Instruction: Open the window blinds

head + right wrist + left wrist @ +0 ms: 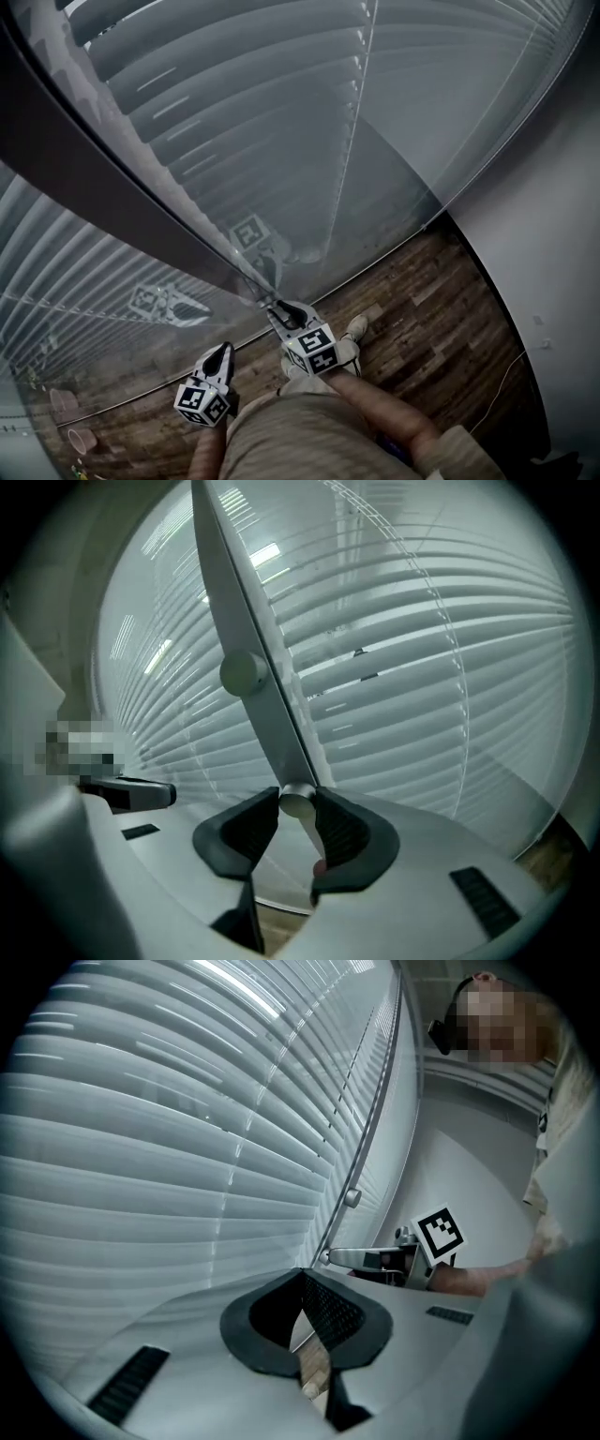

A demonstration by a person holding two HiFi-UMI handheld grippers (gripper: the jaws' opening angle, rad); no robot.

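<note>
- Blinds [234,112]: slats lie flat-closed and fill the window ahead, above the wood floor [422,309].
- Tilt wand [267,705]: hangs in front of the slats, slanting (small knob partway up).
- R gripper [298,803]: clenched on wand's bottom tip, pads on either side.
- L gripper [302,1283]: jaws together, nothing btwn them, just left of R.

Blind slats [169,1176] smooth with faint sheen; tilt wand [253,667] smooth pale plastic; right gripper [298,805] pads [342,832] matt black, ribbed; floor [422,319] brown grained wood planks.
</note>
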